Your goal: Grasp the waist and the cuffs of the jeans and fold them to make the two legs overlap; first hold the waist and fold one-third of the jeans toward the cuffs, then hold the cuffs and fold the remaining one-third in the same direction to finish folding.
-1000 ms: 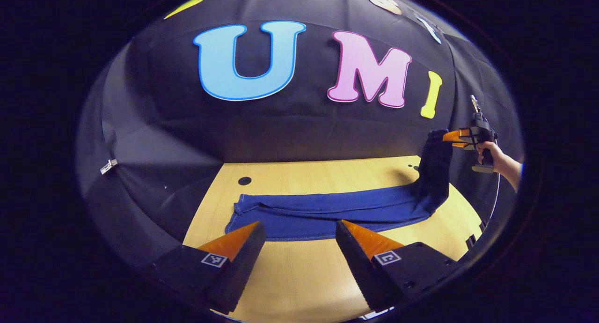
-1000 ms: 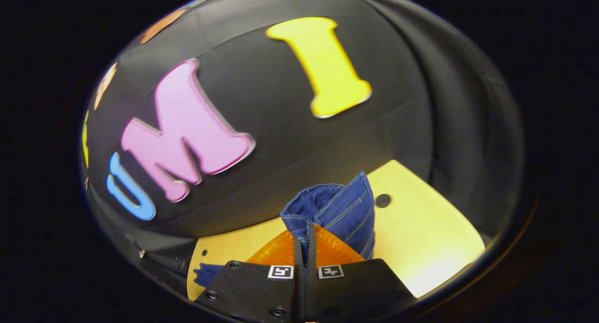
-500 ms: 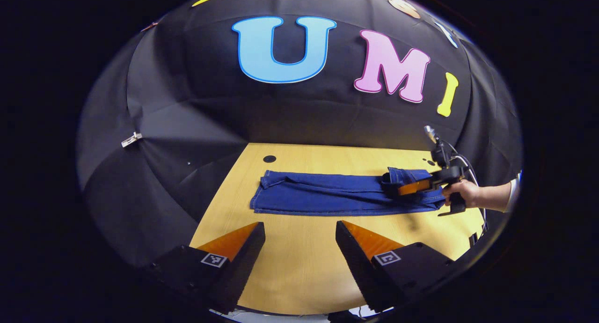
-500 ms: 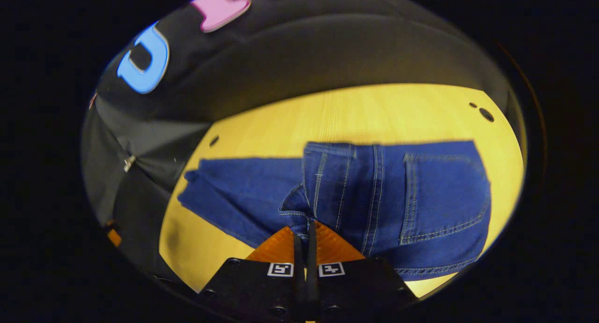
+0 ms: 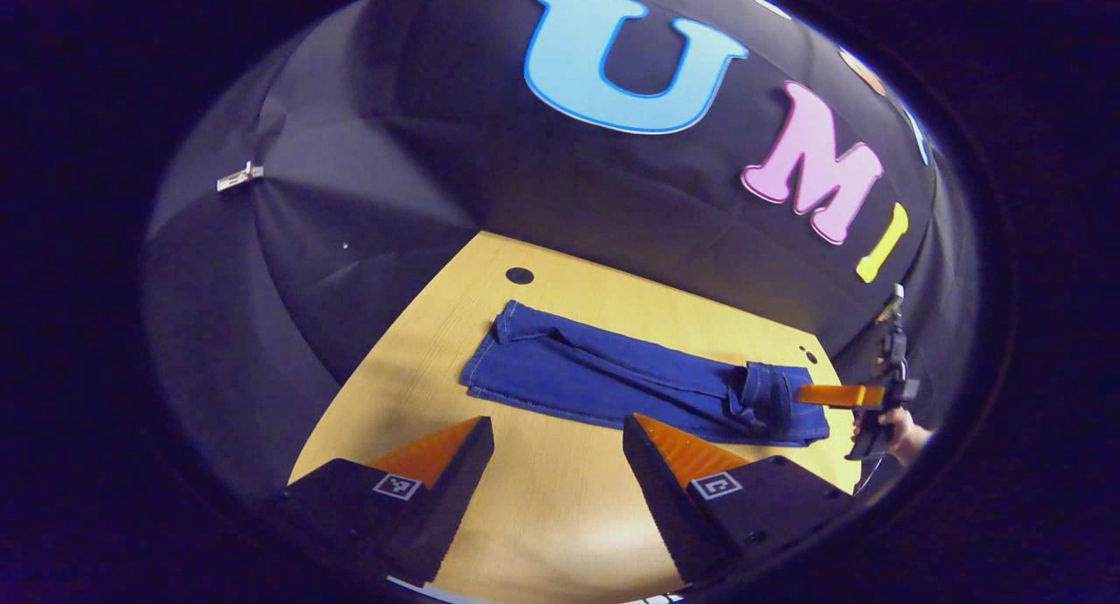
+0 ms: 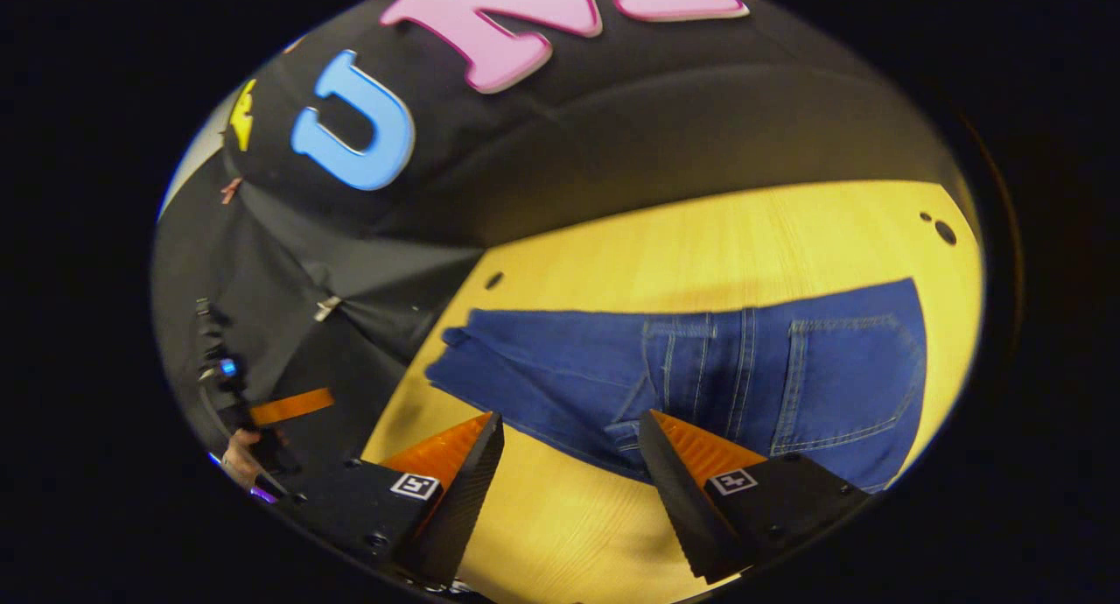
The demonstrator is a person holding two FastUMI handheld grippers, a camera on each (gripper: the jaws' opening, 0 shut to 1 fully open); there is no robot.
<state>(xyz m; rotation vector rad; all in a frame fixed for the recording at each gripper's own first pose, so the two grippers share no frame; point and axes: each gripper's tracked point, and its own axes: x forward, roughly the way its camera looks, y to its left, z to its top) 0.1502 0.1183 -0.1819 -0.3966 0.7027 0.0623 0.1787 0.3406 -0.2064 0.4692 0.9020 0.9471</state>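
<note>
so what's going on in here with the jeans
A person with a gripper in each hand is folding jeans on a wooden table. The legs already overlap and the waist end lies folded over toward the cuffs. The right gripper is open just above the waist fold, holding nothing. The left gripper is open too, hovering over bare table near the jeans. The cuff fold is not yet done.

Your left gripper view sits back off the table (image 5: 560, 508) edge, looking across it toward the wall. Your right gripper view hangs closer, tilted down over the jeans (image 6: 700, 376). Both catch the same jeans (image 5: 612, 381) and tabletop.
</note>
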